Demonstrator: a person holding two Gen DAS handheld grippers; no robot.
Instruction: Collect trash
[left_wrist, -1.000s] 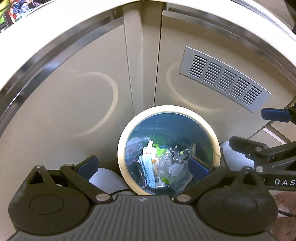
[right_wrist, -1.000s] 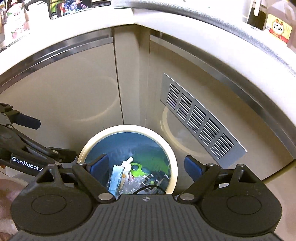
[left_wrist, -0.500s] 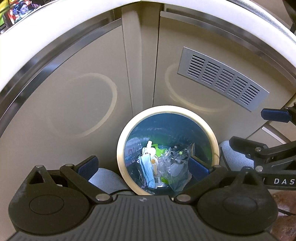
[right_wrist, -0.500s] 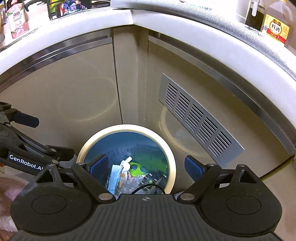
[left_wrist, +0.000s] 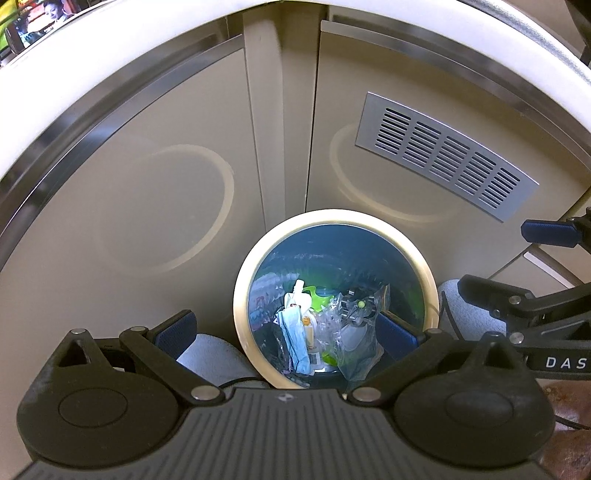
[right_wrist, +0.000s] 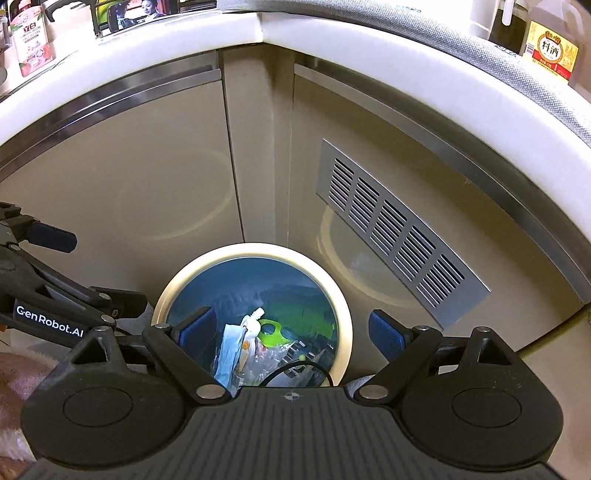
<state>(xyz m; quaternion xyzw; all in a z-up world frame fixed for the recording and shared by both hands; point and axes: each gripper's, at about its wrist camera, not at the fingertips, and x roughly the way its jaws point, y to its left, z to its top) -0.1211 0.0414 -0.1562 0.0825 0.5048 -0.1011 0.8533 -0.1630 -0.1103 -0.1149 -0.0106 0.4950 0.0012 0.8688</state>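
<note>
Low in the centre of both wrist views, a round trash bin (left_wrist: 242, 295) with a cream rim and a blue liner is sitting in the corner where 2 beige cabinet doors (left_wrist: 147, 206) meet, below a slatted metal vent (right_wrist: 399, 236) toward the right of the frame. Inside it, trash is lying in a loose heap: a pale blue mask (left_wrist: 295, 338), a white pouch (left_wrist: 298, 295), a green plastic piece (right_wrist: 271, 332) and crumpled clear wrap (left_wrist: 332, 325). The left gripper (left_wrist: 286, 328) and the right gripper (right_wrist: 291, 328) are both hovering above the bin with jaws spread wide and nothing between them. Judging from this, the step in hand is gathering the bag, so each gripper should probably be coming down on opposite sides of the rim, pinching only the liner edge and lifting evenly so nothing spills.
</note>
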